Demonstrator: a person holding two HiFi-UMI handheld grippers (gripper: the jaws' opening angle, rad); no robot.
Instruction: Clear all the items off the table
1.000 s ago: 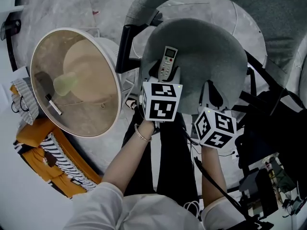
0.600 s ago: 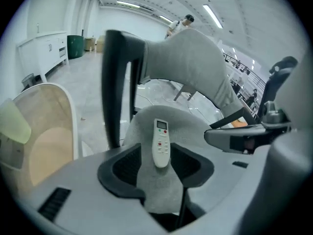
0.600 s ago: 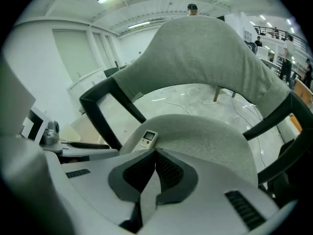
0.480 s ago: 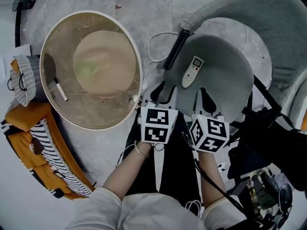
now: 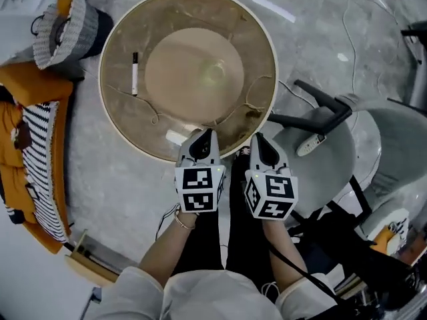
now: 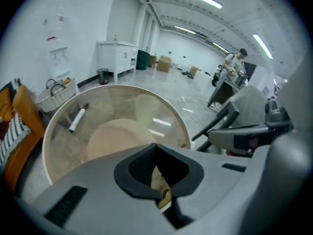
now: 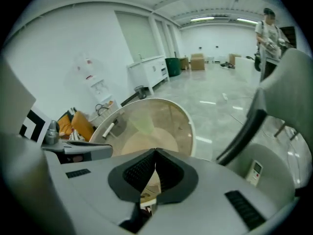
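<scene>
Head view: both grippers hung side by side over the near rim of the round glass-topped table (image 5: 175, 17), pointing down and forward.

Left gripper (image 5: 202, 139): its own view showed the jaws pressed together, tip to tip, with nothing pinched between them. They had just been closing. I saw only the table top through the notch behind the tips.

Right gripper (image 5: 259, 142): jaws likewise pressed together and empty in its own view.

Task item: one marker pen (image 5: 134, 73) lay on the glass at the table's left side, well apart from both grippers and pointing away from me. I saw nothing else loose on the top.

Off the table: a white remote control (image 5: 311, 144) lay on the grey chair seat (image 5: 323, 179) to the right, just beside the black armrest (image 5: 319, 112). A woven basket (image 5: 63, 20) and an orange cushion (image 5: 23, 89) with striped cloth sat on the floor to the left.
</scene>
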